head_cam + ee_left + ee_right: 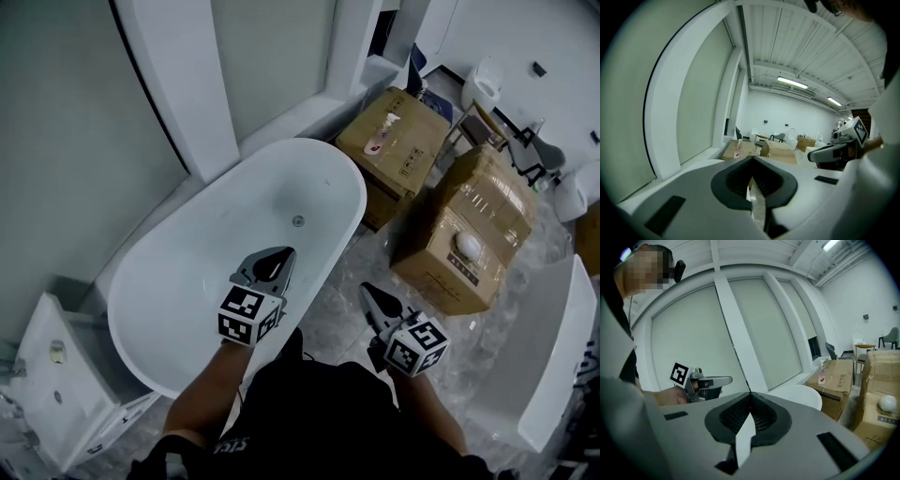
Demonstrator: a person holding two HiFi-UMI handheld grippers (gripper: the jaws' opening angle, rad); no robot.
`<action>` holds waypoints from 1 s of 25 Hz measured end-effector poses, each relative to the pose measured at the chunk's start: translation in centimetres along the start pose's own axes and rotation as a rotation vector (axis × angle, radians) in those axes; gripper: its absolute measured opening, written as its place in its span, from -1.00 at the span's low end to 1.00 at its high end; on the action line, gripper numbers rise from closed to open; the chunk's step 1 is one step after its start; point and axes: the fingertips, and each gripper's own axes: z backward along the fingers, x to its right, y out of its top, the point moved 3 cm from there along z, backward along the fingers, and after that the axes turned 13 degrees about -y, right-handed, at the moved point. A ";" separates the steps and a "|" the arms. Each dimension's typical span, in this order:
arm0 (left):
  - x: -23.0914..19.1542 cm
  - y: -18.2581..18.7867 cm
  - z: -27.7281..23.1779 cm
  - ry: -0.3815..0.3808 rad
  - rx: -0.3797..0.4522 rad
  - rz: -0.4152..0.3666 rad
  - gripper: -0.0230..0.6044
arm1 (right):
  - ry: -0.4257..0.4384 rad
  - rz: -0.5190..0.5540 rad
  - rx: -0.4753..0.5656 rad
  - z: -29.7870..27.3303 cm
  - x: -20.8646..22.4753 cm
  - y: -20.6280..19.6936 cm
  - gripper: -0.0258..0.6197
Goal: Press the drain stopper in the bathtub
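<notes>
The job has not really started. The left tool [277, 261] hangs over the bathtub [178, 281]. Its two jaws are pressed together at the tips and hold nothing. The drain stopper [298, 221] sits at the bottom of the tub, in front of the left tool and not touching it. It likely needs a push down from that tool.

The right tool [375, 300] is outside the tub, off to the side of the left one, also closed and empty.

The tub is white, smooth and shiny, shaped like a long egg. The stopper is a small round grey metal button. Beyond the right tool stand brown cardboard boxes [469, 225] wrapped in shiny tape.
</notes>
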 end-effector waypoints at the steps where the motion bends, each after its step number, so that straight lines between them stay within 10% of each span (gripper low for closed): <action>1: -0.5 0.2 -0.5 -0.005 0.000 0.006 -0.89 | -0.013 0.003 -0.012 -0.4 0.3 0.1 -0.88; 25: 4.0 6.2 -19.3 0.061 -0.037 -0.015 -0.89 | 0.020 -0.062 0.020 0.8 22.0 5.5 -0.88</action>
